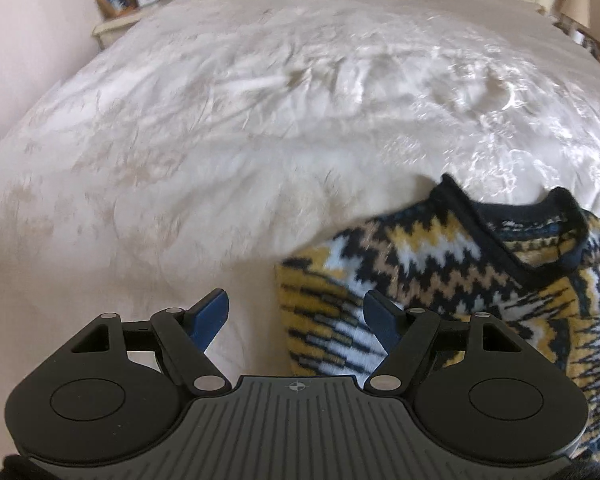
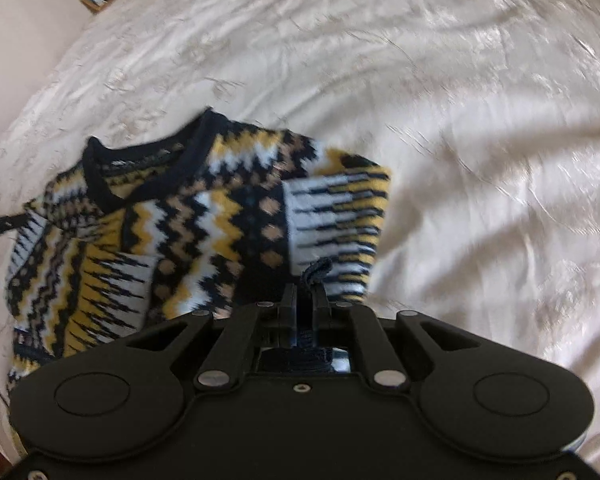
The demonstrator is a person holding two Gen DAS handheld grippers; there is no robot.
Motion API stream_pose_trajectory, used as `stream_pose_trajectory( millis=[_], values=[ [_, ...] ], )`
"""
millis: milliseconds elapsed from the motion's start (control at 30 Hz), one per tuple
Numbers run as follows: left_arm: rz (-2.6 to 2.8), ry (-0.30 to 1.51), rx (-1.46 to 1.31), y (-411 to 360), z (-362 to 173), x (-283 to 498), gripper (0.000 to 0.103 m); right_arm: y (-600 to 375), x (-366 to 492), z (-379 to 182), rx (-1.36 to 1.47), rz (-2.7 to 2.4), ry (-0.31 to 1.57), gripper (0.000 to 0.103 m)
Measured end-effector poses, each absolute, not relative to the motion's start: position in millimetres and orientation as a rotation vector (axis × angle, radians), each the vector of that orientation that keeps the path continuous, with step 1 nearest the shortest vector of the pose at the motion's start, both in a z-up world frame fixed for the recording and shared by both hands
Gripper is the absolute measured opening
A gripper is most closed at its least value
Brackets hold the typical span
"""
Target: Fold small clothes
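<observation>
- Lying on the bed [image 1: 260,120]: one small knitted sweater [image 2: 204,216], zigzag pattern in yellow, white, tan and black, dark ribbed neckline [image 2: 140,172] facing away from the right jaws, one sleeve [image 2: 336,216] folded across the body.
- Right gripper [image 2: 305,292]: jaws are standing nearly together, pinching a dark edge of the sweater that is sticking up between them; most of the garment is spreading ahead and to the left of these jaws.
- Left gripper [image 1: 298,316]: jaws are standing wide apart with blue pads [image 1: 210,316] showing, gripping nothing; the sweater's side is lying under and beyond the right-hand jaw, bare bedding beyond the left-hand one.
- Bedding: pale, sheeny, wrinkled cover, blurred in both views.
- Bedside stand [image 1: 116,26]: sitting far ahead of the left jaws, carrying a framed picture [image 1: 114,2].
- Lamp [image 1: 574,6]: standing far ahead and right of the left jaws.
</observation>
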State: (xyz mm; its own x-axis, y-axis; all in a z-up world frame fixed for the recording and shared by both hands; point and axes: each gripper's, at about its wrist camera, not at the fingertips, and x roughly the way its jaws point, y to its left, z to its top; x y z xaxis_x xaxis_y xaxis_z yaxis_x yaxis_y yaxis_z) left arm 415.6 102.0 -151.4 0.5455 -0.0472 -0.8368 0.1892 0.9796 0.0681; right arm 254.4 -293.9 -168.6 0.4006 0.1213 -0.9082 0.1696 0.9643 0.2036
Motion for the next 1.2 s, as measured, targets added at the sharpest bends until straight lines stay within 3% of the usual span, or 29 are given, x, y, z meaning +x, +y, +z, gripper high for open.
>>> stream_pose_trajectory(
  millis=[167, 300, 467, 633, 667, 733, 833, 933, 1200],
  values=[
    [-0.346, 0.905, 0.21, 88, -141, 416, 0.075, -295, 251, -167, 0.289, -0.033, 1.164, 0.014],
    [-0.645, 0.864, 0.461, 62, -146, 405, 0.077, -295, 251, -168, 0.295, -0.03, 1.156, 0.015],
    [-0.823, 0.912, 0.633, 52, -161, 404, 0.078, -296, 251, -168, 0.298, -0.025, 1.155, 0.016],
    [-0.894, 0.989, 0.63, 58, -167, 426, 0.077, -296, 251, -167, 0.299, -0.023, 1.155, 0.018],
    [-0.907, 1.021, 0.626, 63, -169, 430, 0.075, -297, 251, -168, 0.298, -0.023, 1.156, 0.018],
    [-0.9, 1.076, 0.644, 63, -176, 436, 0.035, -296, 252, -168, 0.3, -0.024, 1.156, 0.019],
    [-0.87, 1.11, 0.616, 68, -178, 444, 0.015, -296, 252, -169, 0.304, -0.026, 1.155, 0.019],
    [-0.838, 1.125, 0.498, 77, -176, 448, 0.003, -295, 252, -168, 0.302, -0.027, 1.152, 0.019],
    [-0.696, 1.107, 0.502, 89, -177, 433, 0.0, -292, 252, -158, 0.282, -0.021, 1.124, 0.019]
  ],
)
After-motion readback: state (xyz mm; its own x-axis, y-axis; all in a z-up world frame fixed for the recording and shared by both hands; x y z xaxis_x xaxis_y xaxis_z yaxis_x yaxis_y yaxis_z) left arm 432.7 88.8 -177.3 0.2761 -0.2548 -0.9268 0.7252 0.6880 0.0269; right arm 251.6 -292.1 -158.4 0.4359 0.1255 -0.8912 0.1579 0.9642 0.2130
